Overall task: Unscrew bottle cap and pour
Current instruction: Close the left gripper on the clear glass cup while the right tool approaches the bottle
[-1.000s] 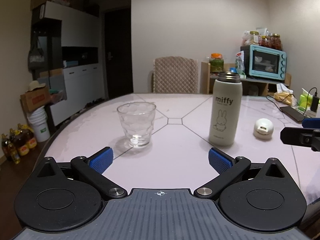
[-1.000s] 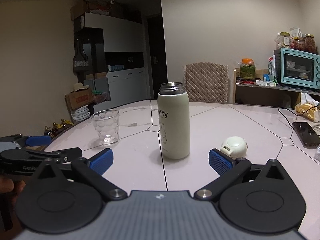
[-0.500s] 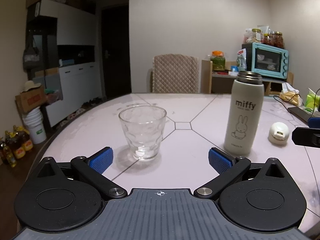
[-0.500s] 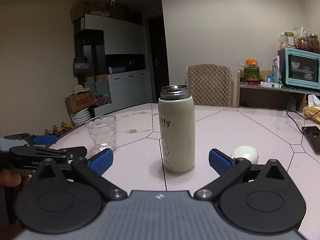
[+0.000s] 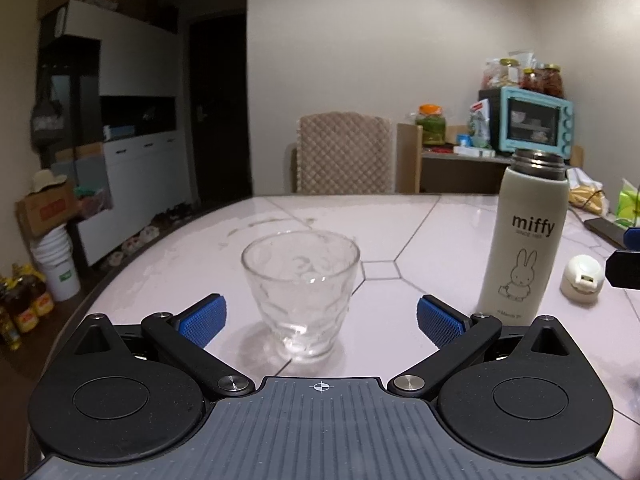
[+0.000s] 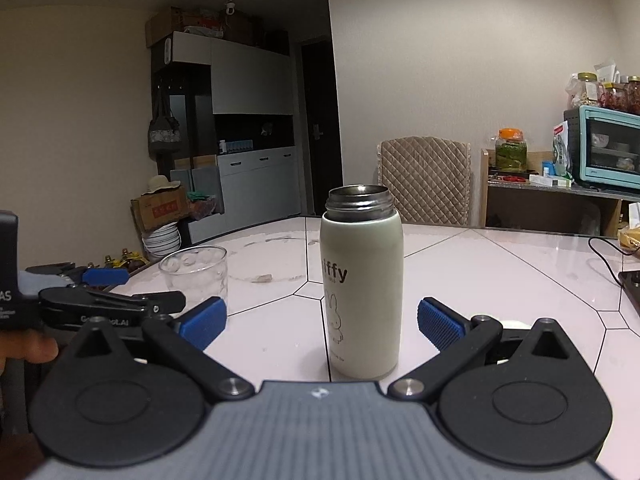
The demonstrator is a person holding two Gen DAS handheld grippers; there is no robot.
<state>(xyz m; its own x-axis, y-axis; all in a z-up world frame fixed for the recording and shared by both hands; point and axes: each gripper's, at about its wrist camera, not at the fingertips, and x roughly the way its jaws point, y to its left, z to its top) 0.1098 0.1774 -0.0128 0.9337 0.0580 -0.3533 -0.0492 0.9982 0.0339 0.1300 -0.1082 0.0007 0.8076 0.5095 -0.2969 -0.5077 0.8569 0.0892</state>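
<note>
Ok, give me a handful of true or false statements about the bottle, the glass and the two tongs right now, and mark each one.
1. The bottle has its cap screwed on. False: its metal mouth is open, and the white cap lies on the table beside it.
2. The left tongs are open, with the glass between the pads. True.
3. The right tongs are clamped on the bottle. False: they are open, and both pads stand clear of its sides.
4. The glass is full to the rim. False: it looks empty or nearly so.
5. The bottle stands upright on the table. True.
</note>
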